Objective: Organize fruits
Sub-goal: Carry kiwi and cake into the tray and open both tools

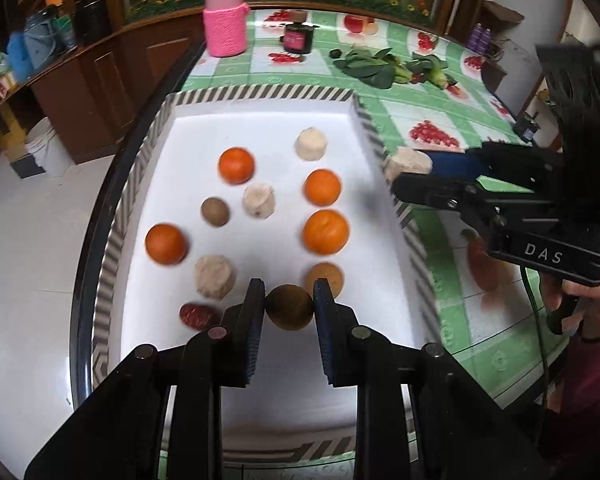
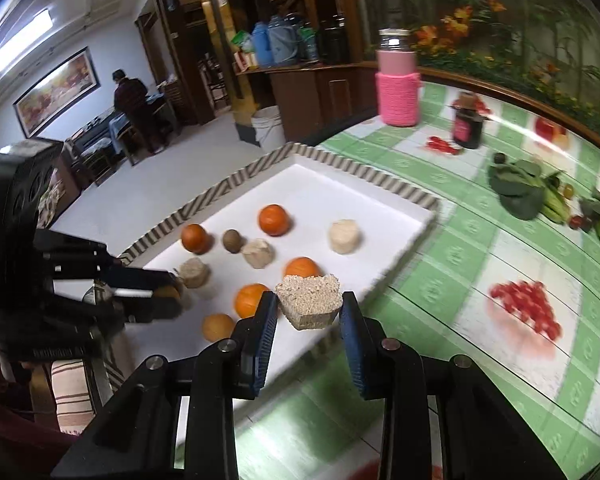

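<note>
A white tray (image 1: 260, 120) with a striped rim holds several oranges (image 1: 325, 231), beige cake-like pieces (image 1: 259, 200), a brown kiwi (image 1: 215, 211) and a red date (image 1: 198, 316). My left gripper (image 1: 289, 307) is shut on a brown round fruit (image 1: 289, 307) low over the tray's near end. My right gripper (image 2: 309, 312) is shut on a beige crumbly piece (image 2: 309, 304) above the tray's right rim (image 2: 396, 188); it shows in the left wrist view (image 1: 410, 168) holding the piece (image 1: 406, 162).
The tray sits on a round table with a green fruit-print cloth (image 1: 440, 112). Behind it stand a pink-sleeved jar (image 1: 225, 20), a small dark jar (image 1: 298, 38) and leafy vegetables (image 1: 376, 66). The table edge lies close to the tray's left side.
</note>
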